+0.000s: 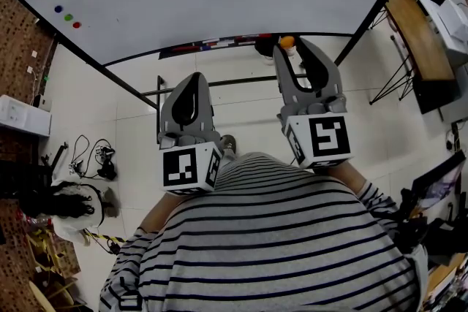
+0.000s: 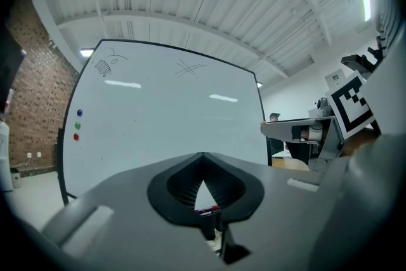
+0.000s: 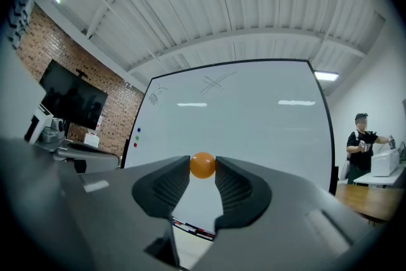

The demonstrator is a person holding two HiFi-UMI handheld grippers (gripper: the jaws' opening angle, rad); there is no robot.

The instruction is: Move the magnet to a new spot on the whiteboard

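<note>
Magnet lifted, not yet placed.
The right gripper [image 3: 203, 171] pinches the orange magnet [image 3: 203, 165] at its jaw tips, clear of the whiteboard [image 3: 254, 111] ahead; pickup looks done, sticking it somewhere new is left. The left gripper [image 2: 203, 160] is clenched on nothing. Three coloured dots [image 2: 77, 125] sit by the board's left edge; scribbles [image 2: 109, 63] near its top edge spell no readable word.

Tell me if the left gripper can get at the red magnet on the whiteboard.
Probably yes: nothing stands between the left gripper and the red magnet, but its jaws are shut and need opening first.
</note>
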